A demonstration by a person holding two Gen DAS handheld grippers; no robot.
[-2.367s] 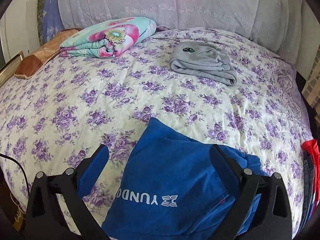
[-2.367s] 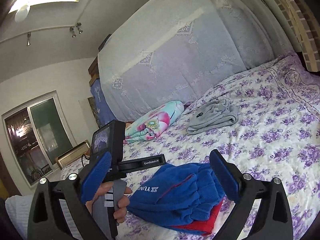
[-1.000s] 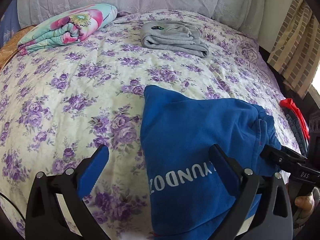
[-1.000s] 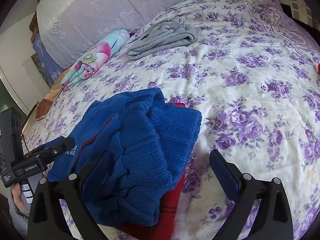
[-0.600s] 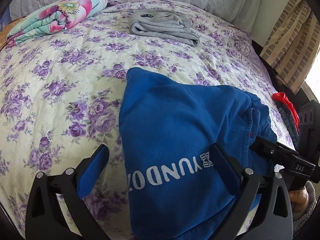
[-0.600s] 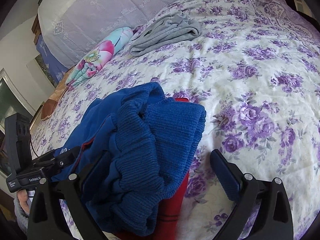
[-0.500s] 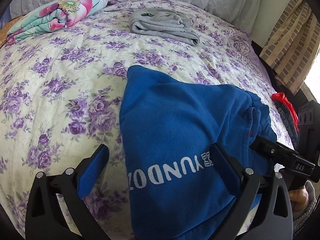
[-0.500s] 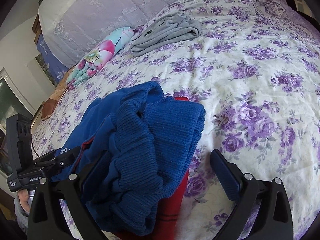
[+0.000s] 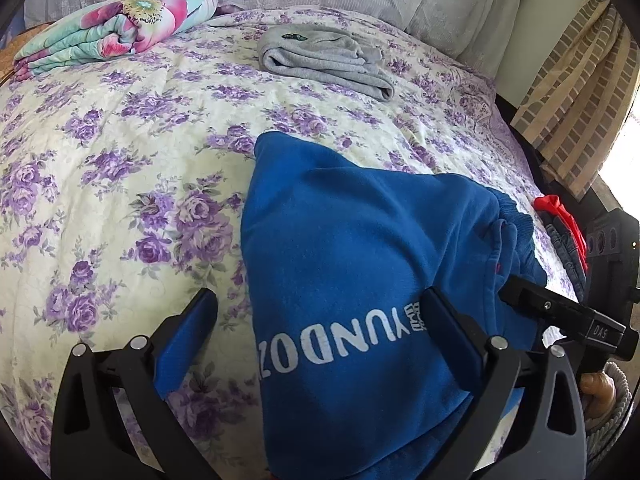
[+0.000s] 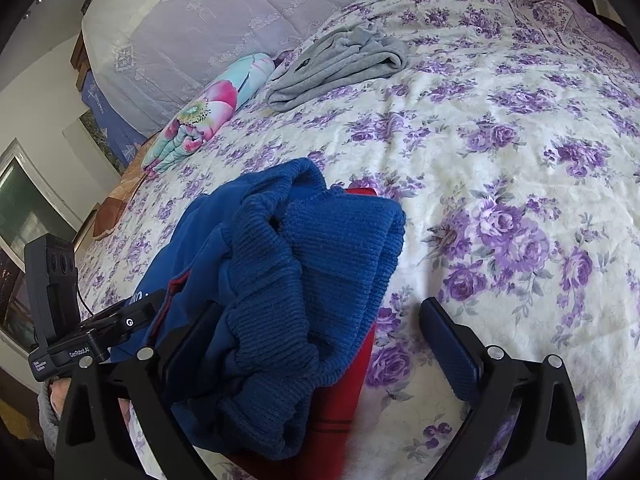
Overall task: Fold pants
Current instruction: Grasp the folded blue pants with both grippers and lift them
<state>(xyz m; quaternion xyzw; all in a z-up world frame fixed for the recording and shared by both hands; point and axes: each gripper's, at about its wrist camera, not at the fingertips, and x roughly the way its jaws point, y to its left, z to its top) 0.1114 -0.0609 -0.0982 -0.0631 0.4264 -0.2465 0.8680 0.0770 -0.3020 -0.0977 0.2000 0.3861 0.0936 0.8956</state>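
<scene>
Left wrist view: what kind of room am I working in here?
Most likely a bedroom: the blue pants lie on a bed with a floral purple bedspread, a rolled floral quilt and folded grey garment behind.

Light: bright, even daylight | glare: blown-out white at left view's right edge | shadows: soft | focus: sharp | edges: strong fisheye bending, black corners

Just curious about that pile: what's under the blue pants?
A red garment shows beneath the blue pants, sticking out at the near edge on the bedspread. How far it runs underneath, and what kind of clothing it is, is covered by the pants.
</scene>
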